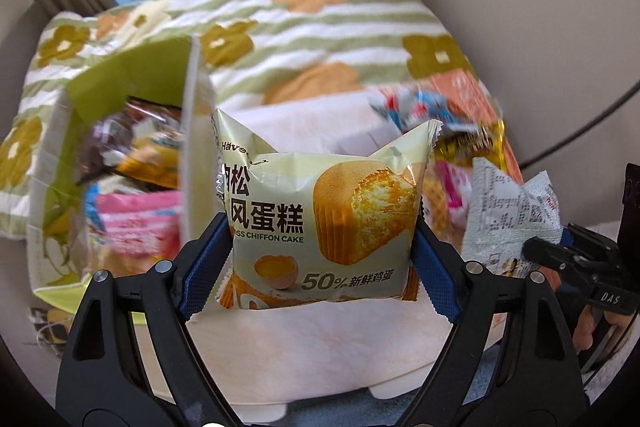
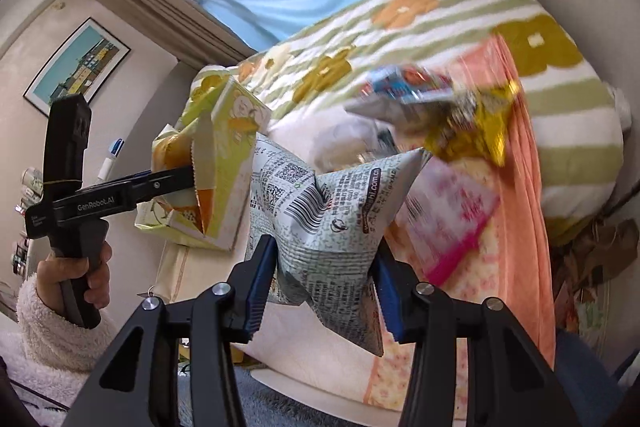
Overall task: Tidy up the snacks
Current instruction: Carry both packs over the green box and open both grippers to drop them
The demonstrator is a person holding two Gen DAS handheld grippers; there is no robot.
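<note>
Left gripper (image 1: 320,251) clamping chiffon cake packet (image 1: 320,211), right gripper (image 2: 326,287) clamping printed snack pouch (image 2: 332,227); best lowered gently into green box (image 1: 132,75).

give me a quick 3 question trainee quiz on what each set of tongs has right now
1. True or false: the left tongs are shut on the chiffon cake packet.
2. Which side of the grey-green snack bag in the right tongs faces the right wrist camera: A front picture, B printed back with barcode?
3. Fill in: the open green box holds other ____.

Key: 1 true. 2 B. 3 snacks.
</note>
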